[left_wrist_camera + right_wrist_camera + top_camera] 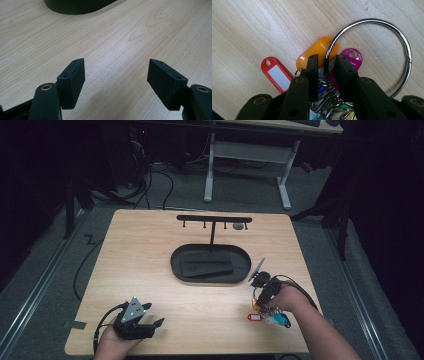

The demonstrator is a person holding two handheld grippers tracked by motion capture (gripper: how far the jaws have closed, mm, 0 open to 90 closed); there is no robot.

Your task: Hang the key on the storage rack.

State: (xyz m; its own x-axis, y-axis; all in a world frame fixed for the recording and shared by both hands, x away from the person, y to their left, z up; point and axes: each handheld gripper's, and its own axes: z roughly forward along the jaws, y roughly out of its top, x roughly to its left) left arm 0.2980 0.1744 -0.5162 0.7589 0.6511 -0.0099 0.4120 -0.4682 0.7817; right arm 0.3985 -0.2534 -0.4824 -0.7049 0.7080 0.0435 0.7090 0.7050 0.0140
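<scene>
The right hand-held gripper was nearly closed around the key ring, which lay flat, looping beyond the jaws.

High view sits above the near edge of the desk, facing forward and down, far enough to take in the whole top and floor beyond. Left gripper view rides low, close over bare wood, looking along its jaws toward the black tray, also mid-desk in the high view. Right gripper view points steeply down, very near the key ring, sharing the front right desk area.
</scene>
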